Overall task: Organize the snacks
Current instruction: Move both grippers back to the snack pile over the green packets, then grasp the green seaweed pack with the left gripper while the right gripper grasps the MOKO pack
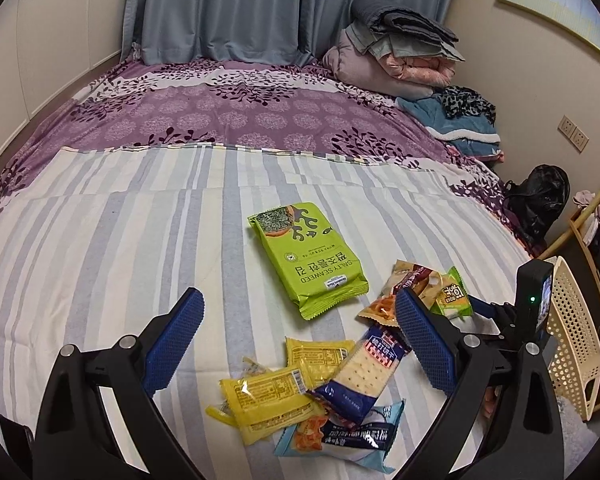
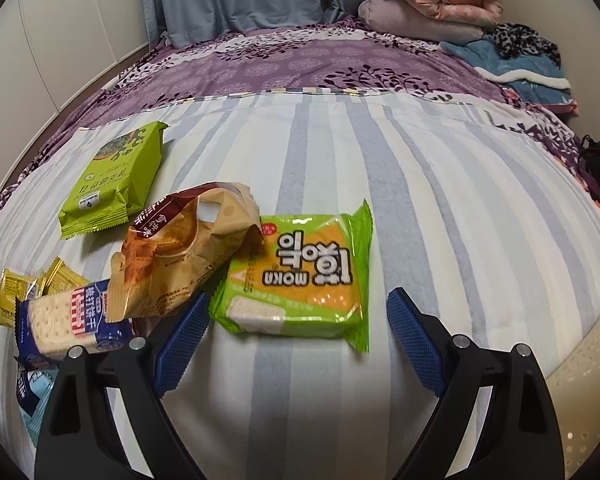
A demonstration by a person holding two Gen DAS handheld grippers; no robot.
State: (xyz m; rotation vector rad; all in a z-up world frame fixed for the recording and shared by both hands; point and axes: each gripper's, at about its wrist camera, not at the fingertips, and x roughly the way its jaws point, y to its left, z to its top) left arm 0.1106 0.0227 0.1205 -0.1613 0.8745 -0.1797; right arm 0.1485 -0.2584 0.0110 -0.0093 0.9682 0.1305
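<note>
Green-and-orange plastic MOKU cracker packet [image 2: 300,280] lies flat on the striped bedsheet [image 2: 440,184] between the right gripper's [image 2: 296,330] spread fingers, seemingly lined up for a pinch toward the cream perforated basket [image 1: 572,332], while the left gripper [image 1: 300,340] hovers open above the yellow packets [image 1: 268,396].

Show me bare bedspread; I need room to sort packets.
The striped bedspread is bare left of the green seaweed packet, and right of the green-and-orange Moka packet toward the cream perforated basket. It is crowded around the yellow packets and blue cracker pack.
</note>
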